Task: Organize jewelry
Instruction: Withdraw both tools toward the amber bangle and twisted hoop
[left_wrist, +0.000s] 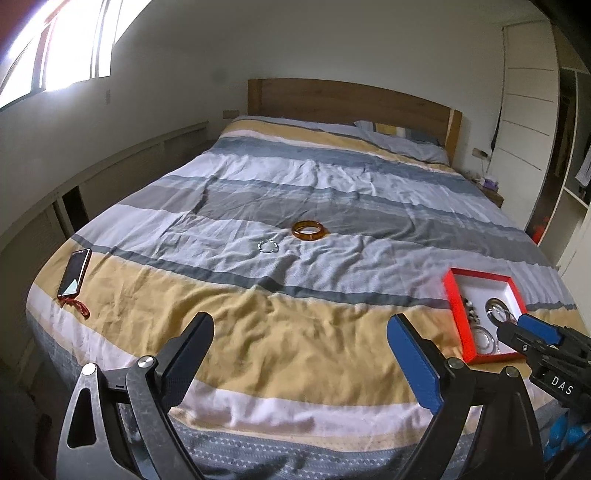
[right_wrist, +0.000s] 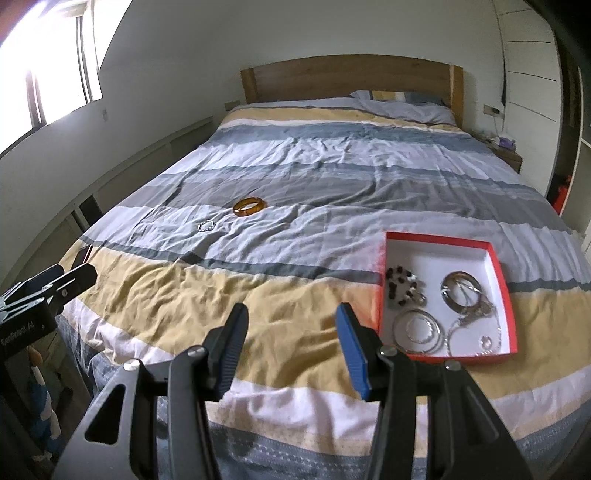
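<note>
Closest to me are my own jaws: the left hand-held gripper (left_wrist: 300, 349) stands wide apart with nothing between the pads, and the right hand-held gripper (right_wrist: 291, 341) is also parted, less widely, and empty. Both hang over the foot of the bed (left_wrist: 258, 343), above its yellow stripe.

I take the red box (right_wrist: 506, 291) as my landmark. It lies just beside my right gripper and already holds several pieces: dark beads, silver bangles, a fine chain. Two pieces are not yet in it. The amber bangle (left_wrist: 309, 230) lies well apart from the box, further up the bed and toward the window side, and the small beaded bracelet (left_wrist: 267, 246) rests near that bangle, on the side nearer me.

So I judge the sorting partly done, with the next fetch falling to my left gripper. That calls for a long reach, then a low, careful pinch, since rumpled cloth could snag.

A phone (left_wrist: 75, 273) lies far from the box at the bed's opposite edge. Nothing blocks the way.
</note>
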